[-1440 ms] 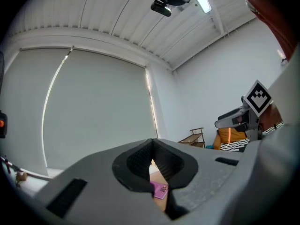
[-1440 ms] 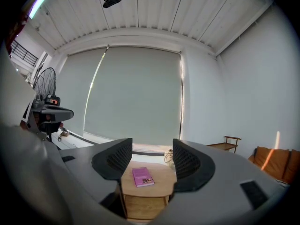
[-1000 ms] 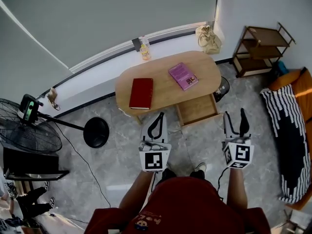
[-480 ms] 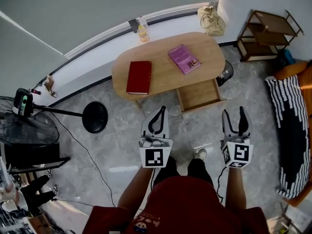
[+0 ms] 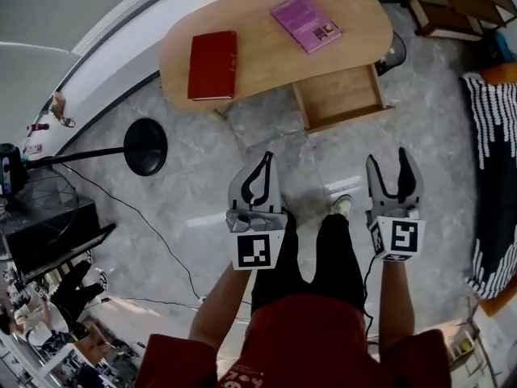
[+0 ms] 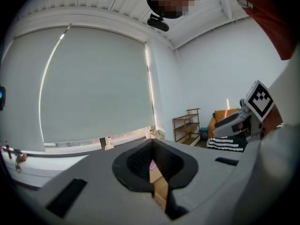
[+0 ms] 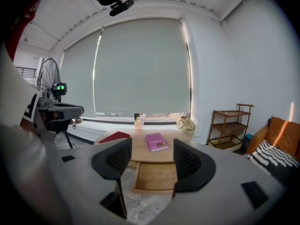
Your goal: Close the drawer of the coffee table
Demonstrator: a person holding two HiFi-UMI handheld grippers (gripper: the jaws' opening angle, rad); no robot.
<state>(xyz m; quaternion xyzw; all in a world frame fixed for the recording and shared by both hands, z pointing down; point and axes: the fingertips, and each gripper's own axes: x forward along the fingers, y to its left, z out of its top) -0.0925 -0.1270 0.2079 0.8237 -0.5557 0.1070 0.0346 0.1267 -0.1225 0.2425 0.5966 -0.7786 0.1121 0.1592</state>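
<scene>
In the head view, the oval light-wood coffee table stands ahead on the grey marbled floor. Its shallow wooden drawer is pulled out toward the person from under the table's right half, and it looks empty. A dark red hardback book and a purple paperback book lie on the top. Both tongs hang over bare floor, well apart from the drawer front. The left gripper is clenched tip to tip on nothing, and the right gripper is spread.

In the left gripper view, the jaws meet in a thin slit. Only a sliver of wood shows through it, so this tool is not lined up squarely on the drawer.

In the right gripper view, the jaws are opening with nothing between them. The drawer's front board sits framed in the gap, with the purple book above it.

The step in hand looks like the approach. The right gripper is better aimed, so it seems the one to push. It would do best to meet the middle of the front board and press straight along the slides. An off-centre shove could skew the drawer and jam it. The table looks light and might slide, so the clenched left gripper could brace the tabletop's near edge.
</scene>
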